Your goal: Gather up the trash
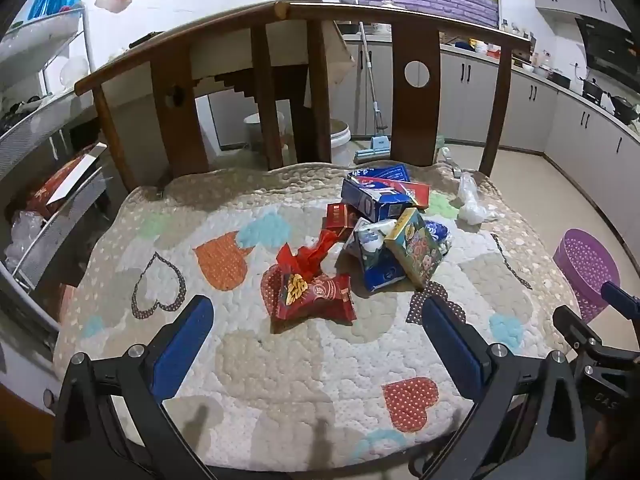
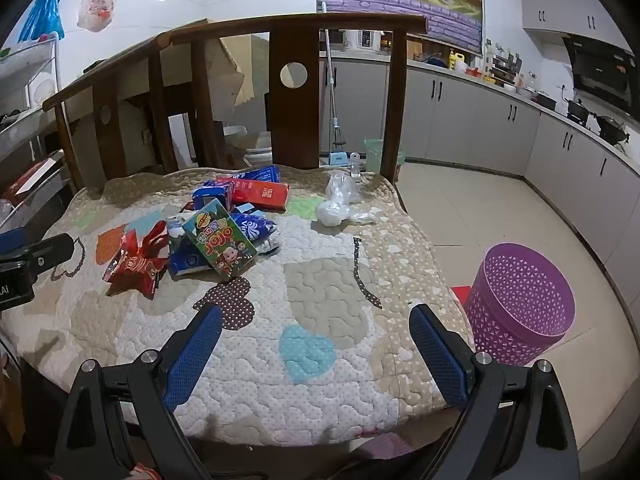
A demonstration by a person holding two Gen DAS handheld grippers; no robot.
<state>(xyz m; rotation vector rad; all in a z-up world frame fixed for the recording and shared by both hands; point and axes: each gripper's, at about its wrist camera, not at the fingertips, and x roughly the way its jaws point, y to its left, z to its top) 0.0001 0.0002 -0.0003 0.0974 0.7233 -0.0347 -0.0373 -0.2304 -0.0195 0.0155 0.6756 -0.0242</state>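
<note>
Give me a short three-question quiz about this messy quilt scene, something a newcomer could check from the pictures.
1. True or false: the left gripper is clamped on the red snack bag.
2. Where does the purple basket stand: A on the quilt, B on the floor beside it, C on the kitchen counter?
3. Fill in: the green JOJO box leans on a ____ packet.

Key: 1 false, both it and the right gripper are open and empty. 2 B. 3 blue, the blue packet.
</note>
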